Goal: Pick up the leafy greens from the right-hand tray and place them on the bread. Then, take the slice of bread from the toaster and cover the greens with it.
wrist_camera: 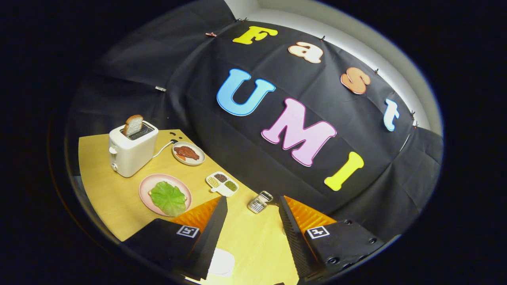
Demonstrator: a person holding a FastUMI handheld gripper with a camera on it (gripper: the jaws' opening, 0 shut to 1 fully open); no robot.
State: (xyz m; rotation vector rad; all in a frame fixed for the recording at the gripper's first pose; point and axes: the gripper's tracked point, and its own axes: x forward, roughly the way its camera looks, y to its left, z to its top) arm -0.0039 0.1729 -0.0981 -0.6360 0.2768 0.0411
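A green leaf [168, 197] lies on a slice of bread on a pink plate [147, 184], just ahead of my left finger. Behind the plate stands a white toaster [130, 151] with a slice of bread [133, 124] sticking up from its slot. My gripper [252, 213] hangs above the wooden table, tilted, with its fingers [216, 221] wide apart and nothing between them. It is open and off to the right of the plate and toaster.
A small plate with a reddish-brown piece of food [188, 153] sits right of the toaster. A white divided dish [222, 183] holds seeds or spices. A small clear tray [260, 202] lies just beyond the fingers. A white round object [222, 262] shows below the left finger.
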